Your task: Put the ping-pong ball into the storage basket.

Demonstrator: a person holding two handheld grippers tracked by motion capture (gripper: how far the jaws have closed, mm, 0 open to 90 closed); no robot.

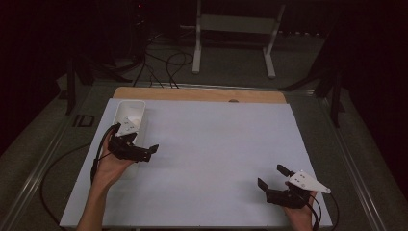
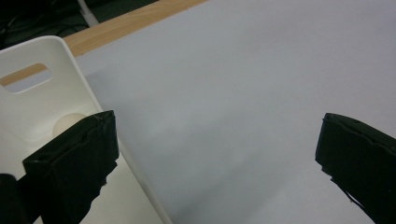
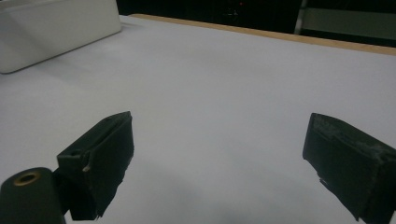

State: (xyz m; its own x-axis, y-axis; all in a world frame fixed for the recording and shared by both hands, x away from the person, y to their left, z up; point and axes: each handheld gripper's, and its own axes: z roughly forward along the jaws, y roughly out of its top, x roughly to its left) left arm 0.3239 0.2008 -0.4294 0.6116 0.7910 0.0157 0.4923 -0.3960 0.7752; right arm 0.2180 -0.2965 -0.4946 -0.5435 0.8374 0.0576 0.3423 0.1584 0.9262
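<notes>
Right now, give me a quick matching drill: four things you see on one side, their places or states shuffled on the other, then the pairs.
Things:
1. left gripper
2. right gripper
3. bin
4. ball

Places or states:
A. lies inside the white container
B. open, near right of the sheet
C. stands at the far left corner of the sheet
D. open, beside the bin's near end

Pairs: 1-D, 2-B, 3-C, 4-A

Dark rm, white stand [image 1: 234, 24], floor cables [image 1: 168, 62].
</notes>
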